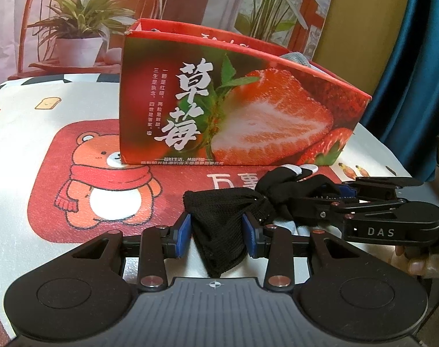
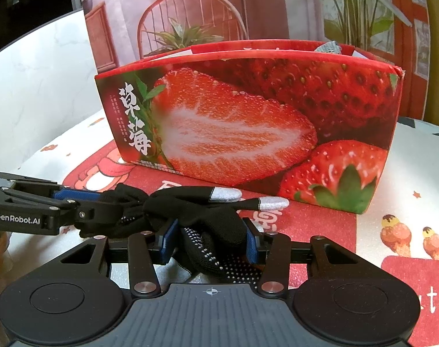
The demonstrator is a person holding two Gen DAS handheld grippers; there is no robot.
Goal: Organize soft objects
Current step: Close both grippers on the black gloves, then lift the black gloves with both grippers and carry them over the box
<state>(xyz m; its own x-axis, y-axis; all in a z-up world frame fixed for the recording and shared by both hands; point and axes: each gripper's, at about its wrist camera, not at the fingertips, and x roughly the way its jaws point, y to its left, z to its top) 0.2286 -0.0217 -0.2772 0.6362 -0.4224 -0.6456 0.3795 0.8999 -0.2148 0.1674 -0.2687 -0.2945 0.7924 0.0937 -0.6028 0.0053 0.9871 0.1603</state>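
Observation:
A pair of black knitted gloves (image 1: 216,214) with silver fingertips (image 2: 225,193) lies bunched on the mat in front of the strawberry box (image 1: 242,110). In the left wrist view my left gripper (image 1: 216,231) is shut on the ribbed cuff end, blue pads pressing both sides. My right gripper (image 1: 315,199) comes in from the right and grips the other part. In the right wrist view my right gripper (image 2: 210,240) is shut on the gloves (image 2: 190,205) where the white grip dots show. My left gripper (image 2: 101,199) holds them from the left. The box (image 2: 248,121) stands open-topped just behind.
A grey fabric item (image 2: 329,47) pokes out of the box's far right end. The cartoon bear mat (image 1: 83,173) covers the table. A plant-print backdrop (image 1: 75,29) stands behind the box, a blue curtain (image 1: 422,57) to the right. A person's thumb (image 1: 416,264) holds the right gripper.

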